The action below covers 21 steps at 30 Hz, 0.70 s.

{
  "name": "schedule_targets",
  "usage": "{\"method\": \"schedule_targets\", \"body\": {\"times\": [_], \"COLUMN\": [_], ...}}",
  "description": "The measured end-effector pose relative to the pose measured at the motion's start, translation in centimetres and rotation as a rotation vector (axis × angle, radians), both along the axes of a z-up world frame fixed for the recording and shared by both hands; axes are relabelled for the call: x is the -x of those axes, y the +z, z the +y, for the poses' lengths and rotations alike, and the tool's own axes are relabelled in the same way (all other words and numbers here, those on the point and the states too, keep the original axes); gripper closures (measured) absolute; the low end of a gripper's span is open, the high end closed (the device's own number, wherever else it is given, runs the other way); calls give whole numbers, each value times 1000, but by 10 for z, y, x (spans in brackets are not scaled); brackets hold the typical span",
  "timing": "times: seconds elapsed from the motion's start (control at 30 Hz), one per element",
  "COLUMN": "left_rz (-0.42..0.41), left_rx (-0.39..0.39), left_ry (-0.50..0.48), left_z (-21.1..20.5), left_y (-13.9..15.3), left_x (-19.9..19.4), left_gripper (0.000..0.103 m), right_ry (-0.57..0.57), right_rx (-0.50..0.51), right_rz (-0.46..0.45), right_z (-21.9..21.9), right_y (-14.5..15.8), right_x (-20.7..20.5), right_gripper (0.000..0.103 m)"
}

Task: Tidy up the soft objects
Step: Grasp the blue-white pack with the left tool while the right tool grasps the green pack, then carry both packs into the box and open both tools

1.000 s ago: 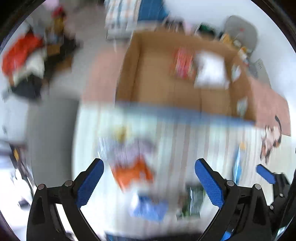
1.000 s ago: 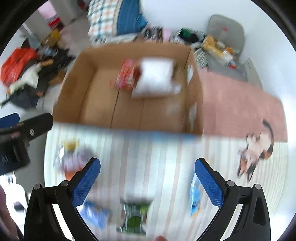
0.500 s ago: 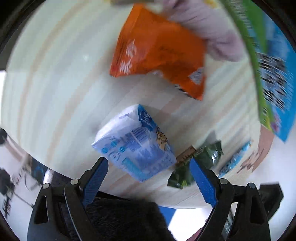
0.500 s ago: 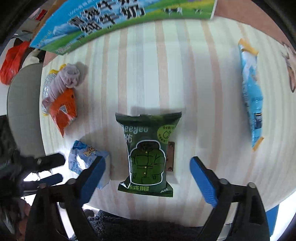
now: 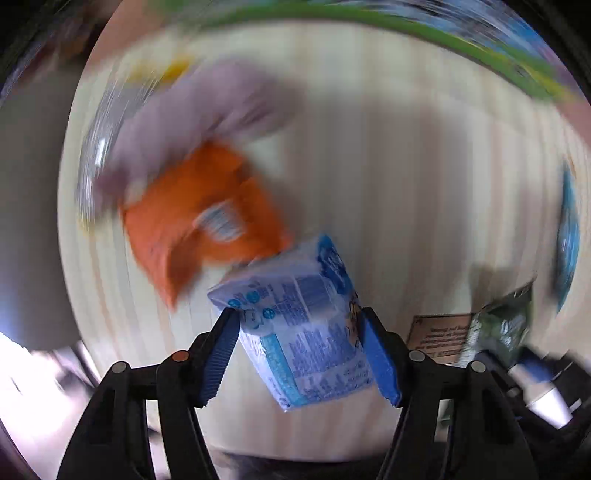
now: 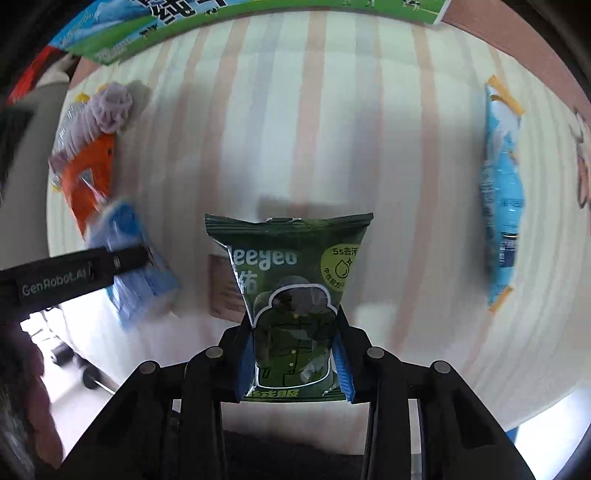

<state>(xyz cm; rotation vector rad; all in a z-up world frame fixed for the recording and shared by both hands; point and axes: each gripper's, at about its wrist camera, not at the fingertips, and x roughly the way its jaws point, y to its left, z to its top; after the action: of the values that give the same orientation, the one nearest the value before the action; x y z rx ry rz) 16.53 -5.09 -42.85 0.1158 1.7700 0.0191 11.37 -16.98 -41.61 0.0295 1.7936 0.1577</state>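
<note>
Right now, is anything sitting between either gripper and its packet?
Nothing visible. The left gripper has its fingers closed on the blue-white packet, and the right gripper is clamped on the green packet. Both packets are already held.

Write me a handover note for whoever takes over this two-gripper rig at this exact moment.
Left gripper: shut on the white-and-blue printed soft pack.
Right gripper: shut on the dark green plastic pouch, gripped at its lower half.
On the striped pale tabletop: the orange foil packet with the lilac knitted bundle lying against it at the left, and the long light-blue sachet at the right.
A green-and-blue printed box edge runs along the far side.
Done: both packs gripped.
Left: place both, then collect the orange packet, lilac bundle and sachet.
</note>
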Motion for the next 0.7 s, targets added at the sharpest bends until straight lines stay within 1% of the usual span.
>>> {"method": "schedule_targets", "body": {"times": [0.07, 0.1, 0.13, 0.2, 0.23, 0.3, 0.33, 0.37, 0.4, 0.47, 0.5, 0.6, 0.7], "left_rz": [1, 10, 21, 35, 53, 59, 49, 38, 24, -8, -16, -46, -96], "left_rx": [-1, 2, 17, 36, 47, 57, 70, 68, 70, 69, 68, 75, 105], "left_ry": [-37, -28, 10, 66, 108, 155, 176, 178, 171, 135, 124, 96, 75], "left_z": [-10, -11, -9, 1, 4, 14, 15, 15, 15, 12, 9, 9, 6], "left_y": [-1, -3, -5, -9, -11, -9, -7, -4, 0, 7, 11, 29, 59], "left_x": [0, -1, -1, -3, -3, -1, -1, 0, 0, 3, 3, 3, 4], "left_gripper": [38, 35, 34, 33, 33, 34, 38, 47, 53, 60, 63, 65, 65], "right_ry": [-10, -26, -39, -65, -76, -95, -101, -115, -123, -132, -130, -123, -133], "right_rx": [4, -2, -9, -14, -17, -22, -28, -34, -34, -38, -36, -33, -62], "right_rz": [13, 18, 24, 32, 41, 61, 65, 70, 75, 66, 61, 37, 13], "right_z": [-4, -7, -12, -17, -19, -21, -21, -22, -23, -25, -25, -29, -30], "right_y": [-2, -3, -3, -6, -9, -15, -17, -19, -21, -22, -21, -13, 0], "right_x": [0, 1, 1, 3, 3, 4, 4, 6, 8, 10, 10, 12, 10], "right_gripper": [64, 62, 61, 55, 54, 54, 54, 54, 55, 63, 64, 66, 66]}}
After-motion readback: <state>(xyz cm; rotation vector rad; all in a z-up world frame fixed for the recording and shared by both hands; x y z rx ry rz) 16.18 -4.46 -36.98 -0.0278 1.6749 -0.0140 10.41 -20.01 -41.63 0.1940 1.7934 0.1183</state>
